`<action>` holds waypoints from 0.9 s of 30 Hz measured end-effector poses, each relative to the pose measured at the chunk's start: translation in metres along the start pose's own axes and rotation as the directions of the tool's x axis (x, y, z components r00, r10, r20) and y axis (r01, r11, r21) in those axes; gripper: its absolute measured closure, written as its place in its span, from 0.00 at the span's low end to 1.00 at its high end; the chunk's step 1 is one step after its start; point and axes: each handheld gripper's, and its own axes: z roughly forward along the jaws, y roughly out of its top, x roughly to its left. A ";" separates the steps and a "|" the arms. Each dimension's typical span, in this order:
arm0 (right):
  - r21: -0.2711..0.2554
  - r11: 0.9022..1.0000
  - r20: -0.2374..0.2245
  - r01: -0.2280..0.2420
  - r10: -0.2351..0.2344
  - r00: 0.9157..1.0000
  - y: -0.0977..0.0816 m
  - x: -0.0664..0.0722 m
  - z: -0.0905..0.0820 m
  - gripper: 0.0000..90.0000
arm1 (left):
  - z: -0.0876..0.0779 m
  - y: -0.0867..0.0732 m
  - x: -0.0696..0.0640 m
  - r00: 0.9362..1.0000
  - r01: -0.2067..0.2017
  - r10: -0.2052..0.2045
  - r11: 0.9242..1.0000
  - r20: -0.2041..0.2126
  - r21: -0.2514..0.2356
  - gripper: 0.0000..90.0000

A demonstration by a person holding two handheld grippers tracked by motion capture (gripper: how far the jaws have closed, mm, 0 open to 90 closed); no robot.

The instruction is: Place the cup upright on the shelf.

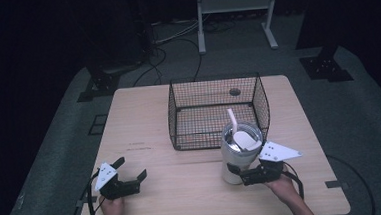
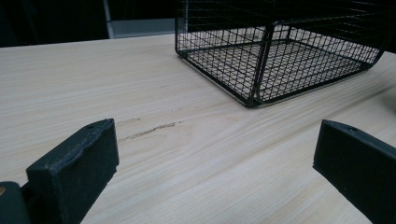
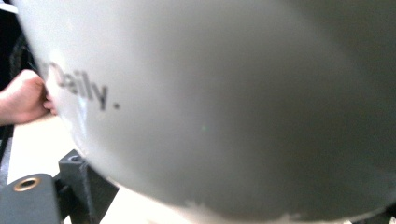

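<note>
A pale tumbler (image 1: 239, 154) with a shiny rim stands upright on the wooden table (image 1: 183, 193), just in front of the wire basket's near right corner. A white straw and a flat white utensil (image 1: 240, 134) stick out of its top. My right gripper (image 1: 243, 176) is shut on the tumbler's lower part from the near right. In the right gripper view the tumbler wall (image 3: 224, 93), printed "Daily.", sits close against the lens between the right gripper's (image 3: 233, 207) jaws. My left gripper (image 1: 132, 169) rests open at the near left, with bare wood between the jaws of the left gripper (image 2: 215, 154).
A black wire basket (image 1: 216, 88) stands at mid-table toward the back, with nothing in it; its near corner (image 2: 254, 100) lies ahead and to the right of my left gripper. The person's other hand (image 3: 21, 100) shows beyond the tumbler. Dark stands and cables lie on the floor behind the table.
</note>
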 end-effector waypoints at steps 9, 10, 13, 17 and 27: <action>-0.016 1.000 -0.064 0.009 -0.010 0.998 0.039 -0.008 0.013 0.10 | 0.000 0.000 0.000 1.000 0.002 -0.002 1.000 0.002 -0.001 0.00; -0.018 1.000 -0.069 0.006 -0.007 0.998 0.043 -0.009 0.014 0.10 | 0.000 0.000 0.000 1.000 0.002 -0.002 1.000 0.002 -0.002 0.00; -0.018 1.000 -0.063 0.022 -0.023 0.998 0.055 -0.011 0.018 0.10 | 0.000 0.000 0.000 1.000 0.004 -0.004 1.000 0.002 -0.003 0.00; -0.023 0.999 -0.072 0.029 -0.031 0.997 0.069 -0.016 0.022 0.10 | 0.000 0.000 0.000 1.000 0.006 -0.006 1.000 0.002 -0.006 0.00; -0.019 0.999 -0.084 0.027 -0.028 0.996 0.094 -0.031 0.042 0.10 | -0.001 0.000 0.001 1.000 0.007 -0.007 1.000 0.003 -0.006 0.00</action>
